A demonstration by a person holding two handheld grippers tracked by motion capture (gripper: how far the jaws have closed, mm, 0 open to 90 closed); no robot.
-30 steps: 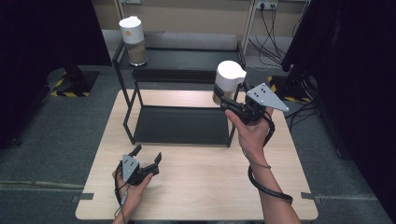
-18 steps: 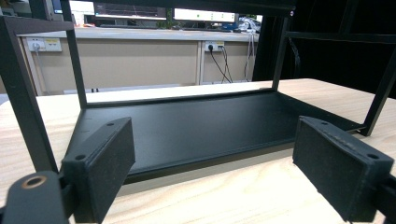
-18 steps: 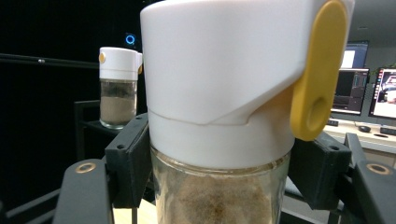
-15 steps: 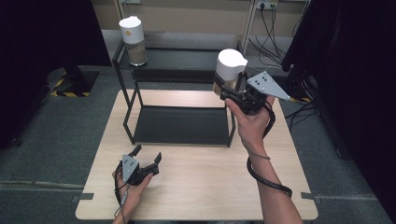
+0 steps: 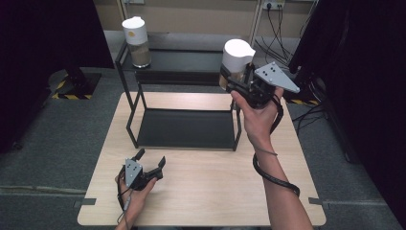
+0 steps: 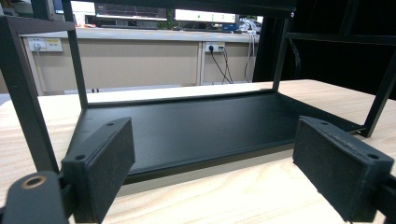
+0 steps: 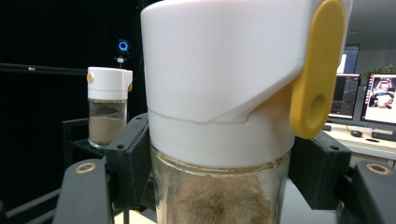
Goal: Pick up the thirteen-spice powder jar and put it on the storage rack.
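Right gripper [image 5: 233, 81] clenched around a white-lidded glass jar [image 5: 235, 60] of brown powder, held aloft over the right end of the black two-tier rack [image 5: 184, 127], a second jar [image 5: 136, 42] on the rack's top shelf at left, left gripper [image 5: 152, 160] resting on the wooden table [image 5: 210, 191], jaws spread with nothing between them.

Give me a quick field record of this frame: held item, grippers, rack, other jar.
held item: glass jar with white lid, brown powder inside
right gripper: shut on the jar, held in the air near the rack's top right corner
left gripper: open, nothing between its jaws, low over the table
rack: black, two shelves, on the table
second jar: upright on the top shelf, left end
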